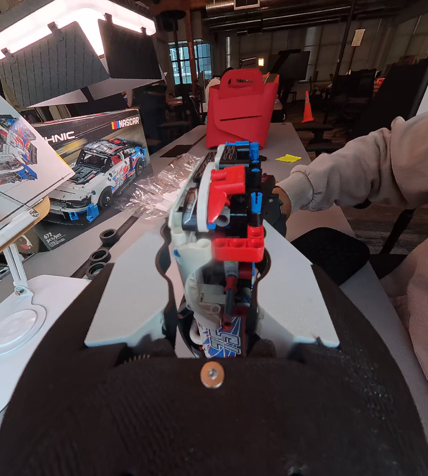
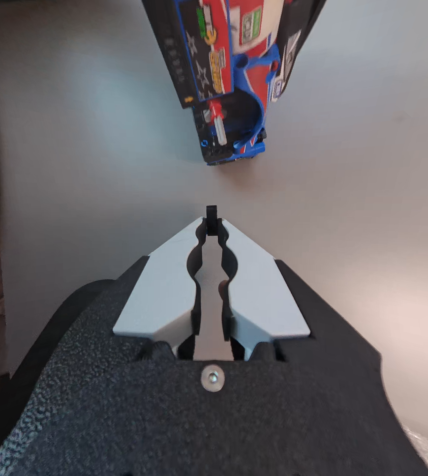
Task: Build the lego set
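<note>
My left gripper is shut on the partly built lego car, a white, red, blue and black body held on edge above the table. The same car shows at the top of the right wrist view, with a red and grey axle sticking out of a blue wheel arch. My right gripper is shut on a small black lego piece at its fingertips, a short way below the car's end and apart from it.
The lego set box and an instruction booklet on a stand are at left. Three black tyres lie on the table. Clear plastic bags, a red bag and a yellow note lie farther back. A person's sleeve reaches in from the right.
</note>
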Demonstrator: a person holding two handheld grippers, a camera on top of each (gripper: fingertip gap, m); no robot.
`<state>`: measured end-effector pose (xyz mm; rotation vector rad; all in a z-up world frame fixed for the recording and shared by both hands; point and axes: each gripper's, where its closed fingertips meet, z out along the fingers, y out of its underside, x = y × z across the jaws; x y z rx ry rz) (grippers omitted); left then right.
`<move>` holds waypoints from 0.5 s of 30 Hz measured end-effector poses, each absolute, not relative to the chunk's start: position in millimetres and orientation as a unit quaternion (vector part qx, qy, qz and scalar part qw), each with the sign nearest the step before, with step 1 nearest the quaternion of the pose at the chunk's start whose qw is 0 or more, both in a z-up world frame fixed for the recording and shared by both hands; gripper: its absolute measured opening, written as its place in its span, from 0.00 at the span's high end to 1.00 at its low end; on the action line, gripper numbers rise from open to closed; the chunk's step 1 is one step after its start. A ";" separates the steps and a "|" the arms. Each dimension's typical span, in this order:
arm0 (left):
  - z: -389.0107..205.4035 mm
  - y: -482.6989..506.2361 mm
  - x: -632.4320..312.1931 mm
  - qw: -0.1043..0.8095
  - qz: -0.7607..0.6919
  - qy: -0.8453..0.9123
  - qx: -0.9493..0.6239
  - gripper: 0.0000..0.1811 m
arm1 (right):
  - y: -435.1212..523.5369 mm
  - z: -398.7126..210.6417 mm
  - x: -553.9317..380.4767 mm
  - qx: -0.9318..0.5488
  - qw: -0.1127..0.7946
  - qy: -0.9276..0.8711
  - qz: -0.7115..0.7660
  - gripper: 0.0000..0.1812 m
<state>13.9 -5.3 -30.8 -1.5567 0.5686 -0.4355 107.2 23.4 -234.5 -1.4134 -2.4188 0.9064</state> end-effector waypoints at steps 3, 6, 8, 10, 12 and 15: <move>-31.1 -7.2 17.5 0.652 -0.190 0.260 -0.686 0.65 | 3.2 -204.9 107.8 -0.451 0.113 -0.810 0.357 0.97; -31.4 -8.0 19.9 0.651 -0.192 0.263 -0.685 0.66 | -18.0 -177.7 108.5 -0.416 0.142 -0.811 0.387 0.97; -31.6 -7.2 20.4 0.652 -0.191 0.259 -0.687 0.68 | -33.0 -161.1 103.6 -0.396 0.174 -0.809 0.399 0.97; -31.4 -5.9 20.0 0.654 -0.185 0.255 -0.688 0.68 | -46.3 -144.5 93.1 -0.380 0.218 -0.803 0.404 0.97; -31.4 -6.1 20.7 0.654 -0.183 0.254 -0.689 0.69 | -49.9 -131.5 76.4 -0.383 0.272 -0.790 0.394 0.97; -31.5 -7.7 23.1 0.651 -0.174 0.257 -0.693 0.69 | -50.6 -116.8 53.8 -0.370 0.348 -0.778 0.369 0.97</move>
